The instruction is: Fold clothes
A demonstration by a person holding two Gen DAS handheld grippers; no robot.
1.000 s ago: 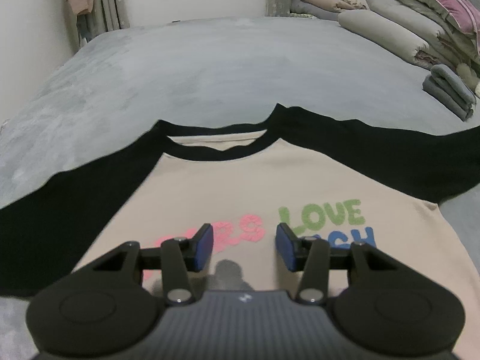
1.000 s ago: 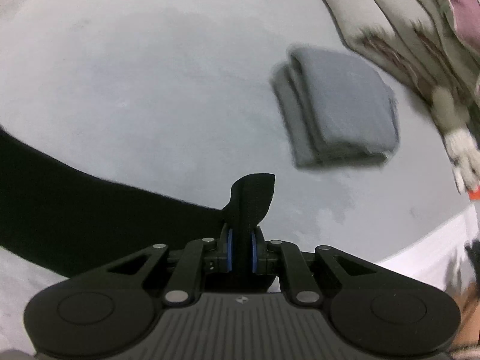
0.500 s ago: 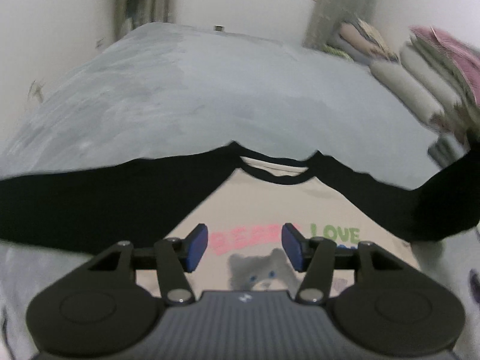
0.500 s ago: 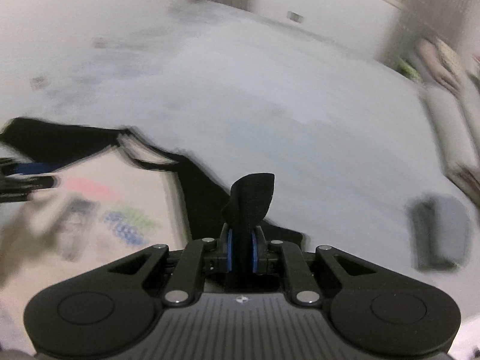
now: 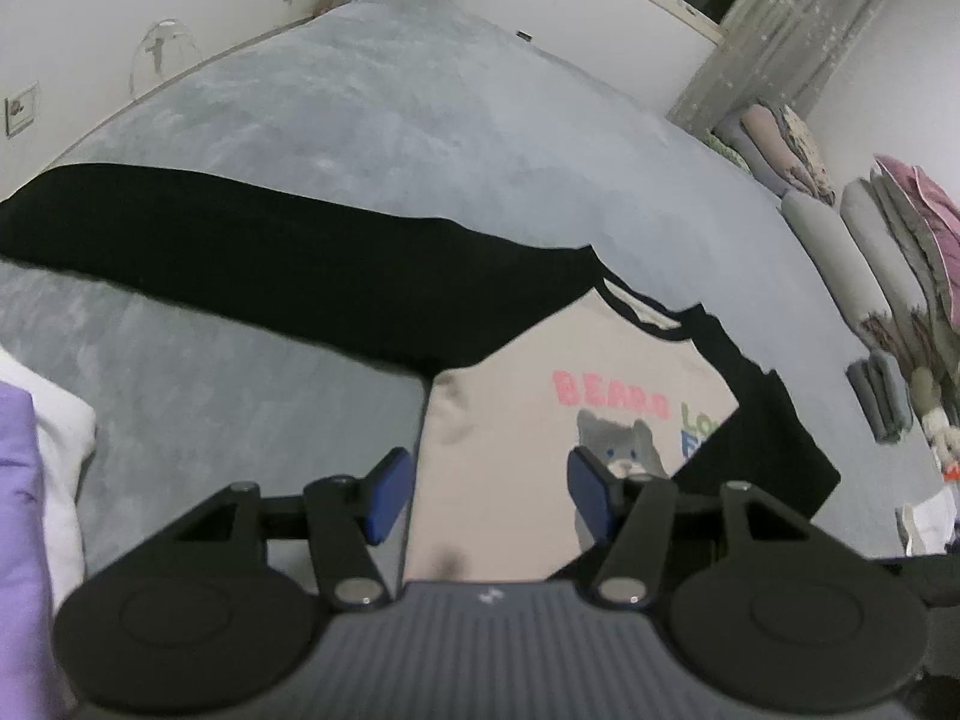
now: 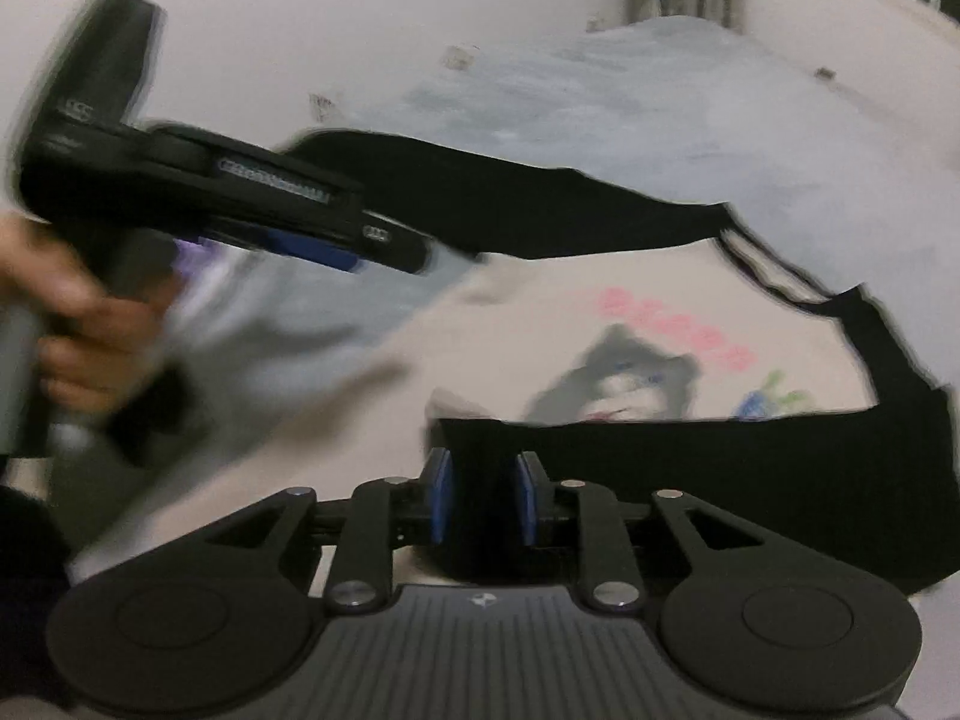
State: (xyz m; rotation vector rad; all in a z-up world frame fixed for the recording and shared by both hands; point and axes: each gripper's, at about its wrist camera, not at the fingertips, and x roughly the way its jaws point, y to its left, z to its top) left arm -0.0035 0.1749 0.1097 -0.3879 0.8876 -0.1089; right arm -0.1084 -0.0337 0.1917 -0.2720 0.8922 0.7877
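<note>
A beige T-shirt [image 5: 510, 420] with black sleeves and a cat print lies face up on the grey bed [image 5: 420, 150]. Its left sleeve [image 5: 270, 252] stretches out flat toward the wall. The right sleeve [image 5: 762, 438] is folded in across the chest. My left gripper [image 5: 489, 489] is open and empty above the shirt's left side edge. In the right wrist view it [image 6: 390, 252] appears blurred, held by a hand [image 6: 78, 324]. My right gripper [image 6: 485, 495] is opening, with the folded sleeve [image 6: 720, 468] lying between its parted pads and no longer pinched.
Rolled and folded bedding [image 5: 870, 252] is stacked along the bed's right side, with a small folded grey cloth [image 5: 882, 396] in front of it. Purple and white fabric [image 5: 24, 480] lies at the left edge. A white wall [image 5: 120, 30] borders the bed's far left.
My right gripper has swept left with the black sleeve, laid it across the chest, and parted its jaws. My left gripper has moved left to the shirt's side edge and rolled.
</note>
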